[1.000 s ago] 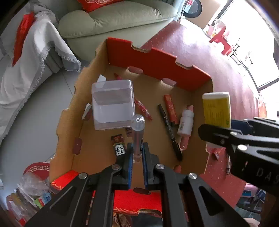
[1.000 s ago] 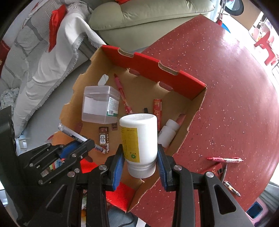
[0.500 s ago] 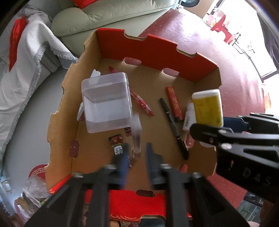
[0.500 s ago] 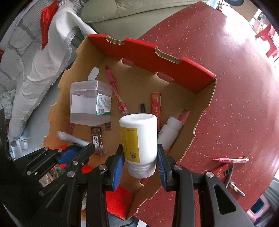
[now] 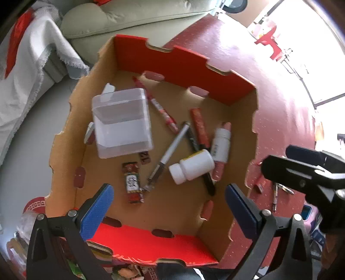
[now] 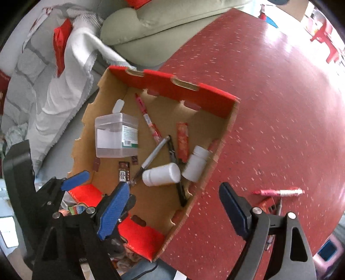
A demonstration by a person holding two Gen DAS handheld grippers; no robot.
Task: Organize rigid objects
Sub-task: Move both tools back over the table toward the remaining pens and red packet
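A cardboard box (image 5: 183, 62) with red walls sits at the edge of the red table; the right wrist view shows it too (image 6: 163, 84). On its floor lie a silver pen (image 5: 170, 150) (image 6: 154, 154) and a white bottle with a yellow label (image 5: 192, 167) (image 6: 161, 174), on its side across a black marker (image 5: 207, 181). My left gripper (image 5: 168, 191) hangs above the box, jaws opening wide with nothing between them. My right gripper (image 6: 173, 187) is above the box's right wall, jaws also opening and holding nothing.
The box also holds a clear plastic container (image 5: 121, 122), a smaller white bottle (image 5: 222, 143), a red pen (image 5: 163, 112), a red packet (image 5: 199, 127) and a printed packet (image 5: 132, 182). A pink pen (image 6: 280, 191) lies on the table (image 6: 280, 107). A sofa (image 5: 129, 15) stands behind.
Both grippers have opened. The silver pen left the left gripper and the white bottle left the right one; both now lie on the box floor.
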